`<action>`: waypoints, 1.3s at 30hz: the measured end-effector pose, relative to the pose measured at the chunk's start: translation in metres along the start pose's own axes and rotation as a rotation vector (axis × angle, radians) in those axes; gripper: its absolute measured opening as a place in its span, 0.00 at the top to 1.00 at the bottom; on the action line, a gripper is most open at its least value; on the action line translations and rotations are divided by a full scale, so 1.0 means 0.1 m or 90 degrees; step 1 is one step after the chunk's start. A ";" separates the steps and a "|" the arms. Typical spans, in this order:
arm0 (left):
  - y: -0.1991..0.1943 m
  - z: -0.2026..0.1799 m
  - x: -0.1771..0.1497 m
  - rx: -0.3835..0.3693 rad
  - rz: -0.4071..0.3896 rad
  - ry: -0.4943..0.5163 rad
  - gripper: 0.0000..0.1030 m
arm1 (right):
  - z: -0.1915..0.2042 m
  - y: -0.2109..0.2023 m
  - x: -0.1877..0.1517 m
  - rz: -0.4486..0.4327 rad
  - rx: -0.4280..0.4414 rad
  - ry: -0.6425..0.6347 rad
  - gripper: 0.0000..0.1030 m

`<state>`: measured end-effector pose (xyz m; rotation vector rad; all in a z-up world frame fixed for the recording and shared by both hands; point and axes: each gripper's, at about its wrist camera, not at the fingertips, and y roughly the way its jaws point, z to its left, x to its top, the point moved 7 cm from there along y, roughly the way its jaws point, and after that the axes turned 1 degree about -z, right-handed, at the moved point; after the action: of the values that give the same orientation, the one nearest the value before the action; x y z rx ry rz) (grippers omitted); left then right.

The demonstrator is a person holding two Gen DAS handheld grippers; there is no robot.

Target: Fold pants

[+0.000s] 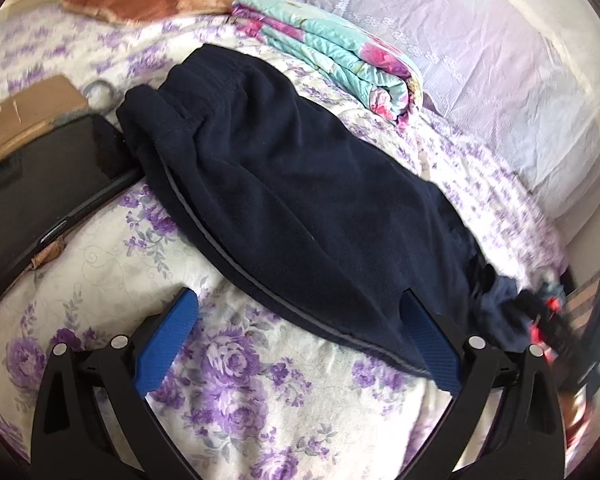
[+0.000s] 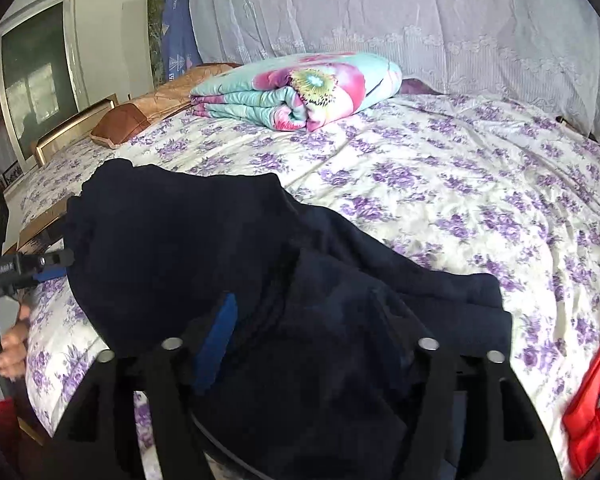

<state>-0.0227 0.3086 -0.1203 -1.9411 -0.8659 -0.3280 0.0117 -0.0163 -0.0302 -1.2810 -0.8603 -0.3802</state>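
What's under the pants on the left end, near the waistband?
The pants lie mostly on the floral sheet. Their waistband end overlaps the edge of a black flat object beside a cardboard piece. How far the black object runs beneath is covered.

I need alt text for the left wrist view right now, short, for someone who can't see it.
Dark navy pants lie folded lengthwise across a bed sheet printed with purple flowers. The open left gripper, with blue pads, hovers at their near edge, gripping nothing. A folded floral quilt lies behind the pants.
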 end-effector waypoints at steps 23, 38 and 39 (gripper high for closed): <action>0.08 0.58 0.58 0.018 -0.075 -0.187 0.76 | -0.57 -0.02 -0.38 -0.056 0.071 0.186 0.10; -0.68 -1.18 0.73 0.121 -0.247 0.205 0.84 | -0.95 -0.18 -0.41 -0.057 0.002 0.212 0.03; -0.73 -1.37 0.71 0.113 -0.256 0.234 0.85 | -1.07 -0.23 -0.42 -0.064 -0.017 0.234 0.03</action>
<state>-0.0051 0.2441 0.0370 -1.4725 -0.9957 -0.7917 0.0060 -0.1321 -0.0504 -1.1472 -0.6092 -0.6861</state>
